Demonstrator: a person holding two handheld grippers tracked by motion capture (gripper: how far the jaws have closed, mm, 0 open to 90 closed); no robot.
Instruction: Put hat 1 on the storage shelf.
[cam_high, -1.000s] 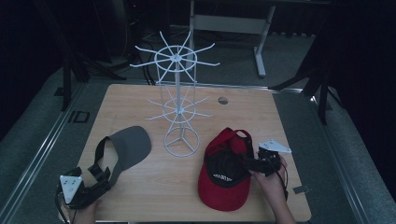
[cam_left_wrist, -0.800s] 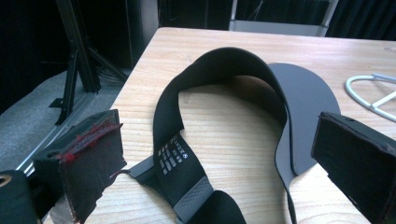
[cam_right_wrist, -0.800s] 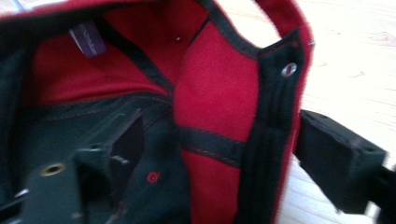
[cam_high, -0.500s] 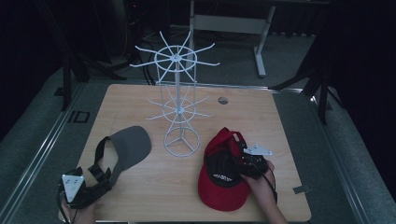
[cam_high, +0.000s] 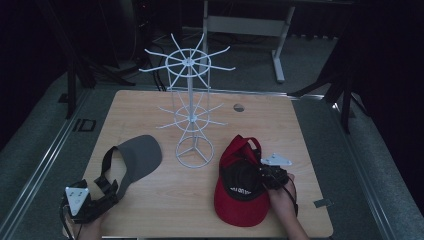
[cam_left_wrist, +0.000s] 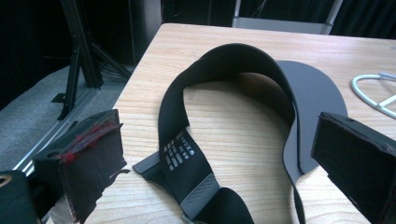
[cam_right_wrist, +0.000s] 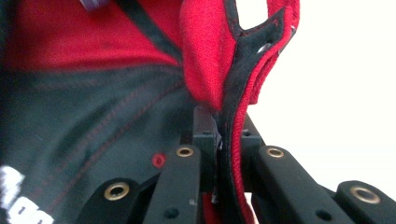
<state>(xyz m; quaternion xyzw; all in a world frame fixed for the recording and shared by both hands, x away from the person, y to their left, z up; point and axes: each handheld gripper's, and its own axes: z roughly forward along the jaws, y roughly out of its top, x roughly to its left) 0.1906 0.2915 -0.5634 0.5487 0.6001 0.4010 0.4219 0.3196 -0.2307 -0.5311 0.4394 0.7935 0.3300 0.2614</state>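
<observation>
A red and black cap (cam_high: 240, 187) lies on the wooden table (cam_high: 150, 110) at the front right, brim toward me. My right gripper (cam_high: 265, 175) has just been closing and is shut on the cap's side edge (cam_right_wrist: 229, 140), its jaws pinching the red and black fabric between them. A grey visor with a black strap (cam_high: 132, 160) lies at the front left. My left gripper (cam_high: 100, 202) rests open at the strap's near end, and the strap (cam_left_wrist: 187, 168) lies between its two black pads (cam_left_wrist: 93, 168) without touching them.
A white wire display stand (cam_high: 190, 100) with spoked arms rises from the middle of the table, its round base (cam_high: 194, 152) between the two hats. A small round hole cover (cam_high: 239, 107) sits farther back. Dark floor and a metal frame surround the table.
The right gripper moved slightly left and down onto the cap's side and its jaws closed on the fabric. The left gripper and visor stayed still.
</observation>
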